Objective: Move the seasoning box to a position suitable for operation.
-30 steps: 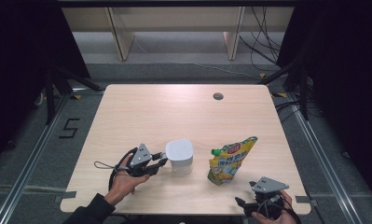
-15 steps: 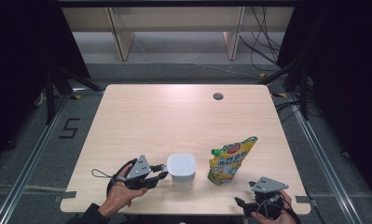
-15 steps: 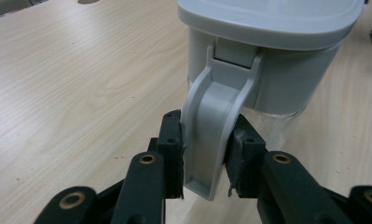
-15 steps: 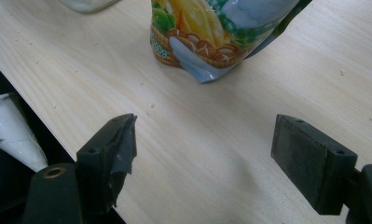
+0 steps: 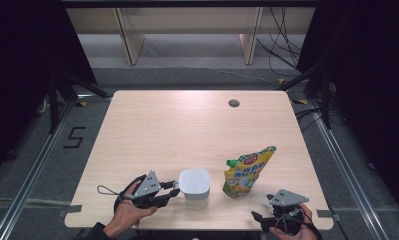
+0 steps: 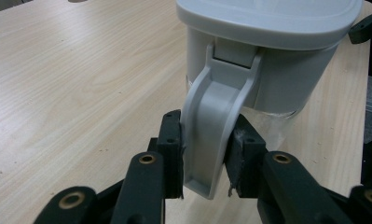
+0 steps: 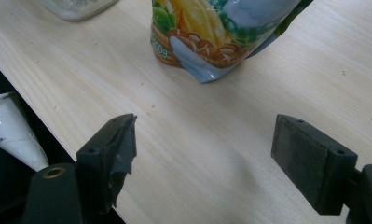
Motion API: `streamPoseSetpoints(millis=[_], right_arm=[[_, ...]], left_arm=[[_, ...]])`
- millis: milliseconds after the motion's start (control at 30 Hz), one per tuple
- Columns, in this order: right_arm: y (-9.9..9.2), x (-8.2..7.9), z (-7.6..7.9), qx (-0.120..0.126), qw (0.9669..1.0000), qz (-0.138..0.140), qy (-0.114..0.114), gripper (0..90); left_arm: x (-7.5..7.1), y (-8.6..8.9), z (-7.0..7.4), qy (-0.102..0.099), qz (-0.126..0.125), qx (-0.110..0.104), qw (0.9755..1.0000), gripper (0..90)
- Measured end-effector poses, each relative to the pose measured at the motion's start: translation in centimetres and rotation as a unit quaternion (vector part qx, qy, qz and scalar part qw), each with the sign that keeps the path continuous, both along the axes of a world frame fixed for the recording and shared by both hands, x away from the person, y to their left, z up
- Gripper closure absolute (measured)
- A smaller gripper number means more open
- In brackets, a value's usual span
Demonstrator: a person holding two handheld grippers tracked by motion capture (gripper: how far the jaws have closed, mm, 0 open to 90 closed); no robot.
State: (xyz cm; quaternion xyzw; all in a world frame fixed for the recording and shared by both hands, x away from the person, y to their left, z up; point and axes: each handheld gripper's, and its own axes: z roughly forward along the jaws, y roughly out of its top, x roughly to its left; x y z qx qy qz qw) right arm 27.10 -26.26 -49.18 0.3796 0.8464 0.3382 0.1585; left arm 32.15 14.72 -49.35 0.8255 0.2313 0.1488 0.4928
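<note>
Pale wooden table (image 5: 187, 130): broad, flat, bare grain, bears all items.

Yellow-green printed stand-up pouch with green cap (image 5: 246, 172): soft foil, likely to slump if squeezed; stands near the front edge, right of the jug, untouched.

White lidded plastic jug with clear lower body and grey loop handle (image 5: 194, 186): stands near the front edge, centre-left. Rigid, probably light if empty, smooth-walled and slippery; the handle (image 6: 211, 135) is the sound hold.

Left gripper (image 6: 204, 158): jaws narrowed, pads pressed on both sides of the handle.

Right gripper (image 7: 204, 158): jaws wide apart, nothing between them, low over the table before the pouch.
</note>
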Motion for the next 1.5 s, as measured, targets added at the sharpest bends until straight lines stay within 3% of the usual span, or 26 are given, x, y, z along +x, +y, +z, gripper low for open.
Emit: streamPoseSetpoints(millis=[300,400,433,600,633,733,767,833,1033,1067,1133,1367,1500], right_arm=[[0.0,0.0,0.0,0.001,1.0000,0.000,0.000,23.1],[0.0,0.0,0.0,0.002,1.0000,-0.003,0.006,23.1],[0.0,0.0,0.0,0.000,1.0000,0.001,0.002,23.1],[0.0,0.0,0.1,0.005,0.9999,-0.002,0.008,23.1],[-0.1,0.0,0.0,0.006,1.0000,-0.002,-0.002,23.1],[-0.2,0.1,0.0,0.005,1.0000,-0.004,0.006,23.0],[-0.2,0.1,-0.1,0.004,1.0000,0.000,0.000,23.0],[-0.1,0.1,-0.1,0.007,1.0000,-0.002,0.001,23.0],[-0.1,0.1,-0.1,0.004,1.0000,0.002,0.003,23.0],[-0.1,0.2,-0.1,0.003,1.0000,0.004,-0.001,23.0],[0.0,0.1,-0.1,0.004,1.0000,0.000,0.008,23.0],[-0.1,0.3,-0.1,0.003,1.0000,0.004,0.002,22.9],[0.0,0.2,-0.1,0.003,1.0000,0.004,0.007,22.9]], left_arm=[[-0.4,-0.1,-0.1,0.017,-0.001,-0.011,0.9998,69.0],[-0.2,0.1,0.0,0.012,-0.008,-0.002,0.9999,68.3],[-0.3,0.0,-0.1,0.024,0.002,-0.019,0.9995,67.1],[-0.5,0.3,0.5,0.024,0.025,-0.029,0.9990,46.9],[-0.5,0.4,0.7,0.020,0.017,-0.025,0.9993,43.9],[-0.9,0.5,1.2,0.041,0.024,-0.015,0.9988,39.5],[-1.0,0.4,1.3,0.057,0.022,-0.024,0.9978,38.5],[-1.2,0.5,1.7,0.053,0.018,-0.025,0.9981,37.1],[-1.8,0.9,2.2,0.069,0.023,-0.029,0.9969,32.5],[-1.8,1.1,2.3,0.065,0.025,-0.017,0.9974,31.8],[-1.9,1.1,2.5,0.068,0.028,-0.026,0.9970,29.8],[-1.9,1.5,3.5,0.057,0.021,-0.039,0.9974,22.3],[-2.0,1.5,3.9,0.059,0.021,-0.034,0.9975,21.8]])
